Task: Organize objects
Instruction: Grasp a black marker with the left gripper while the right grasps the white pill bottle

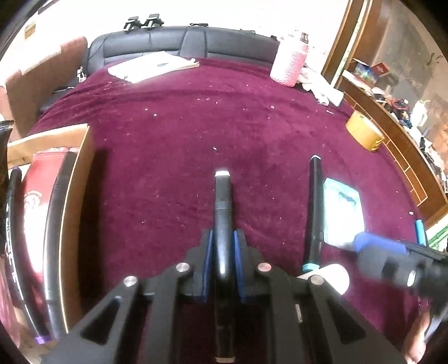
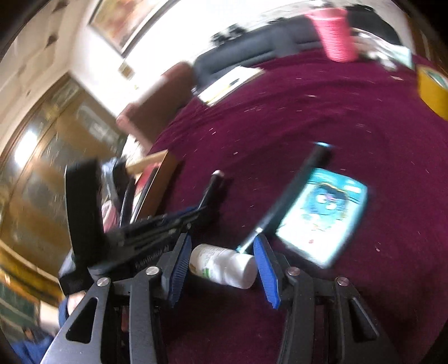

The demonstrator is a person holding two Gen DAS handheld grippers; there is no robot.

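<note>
My black marker (image 1: 223, 224) had a white cap; the blanket (image 1: 182, 126) was maroon, the tape roll (image 1: 364, 134) yellow, the pill bottle (image 2: 224, 264) white.

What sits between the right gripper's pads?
A white pill bottle lying on its side on the maroon cloth sits between the right gripper pads, which look clear of it. The right wrist view shows this.

1. Maroon cloth (image 1: 173, 117): covers the work surface.
2. Black sofa (image 1: 179, 42): stands along the far edge.
3. Wooden shelf unit (image 1: 392, 131): runs along the right side, cluttered with small items.
4. Framed picture (image 2: 126, 22): hangs on the wall.
</note>
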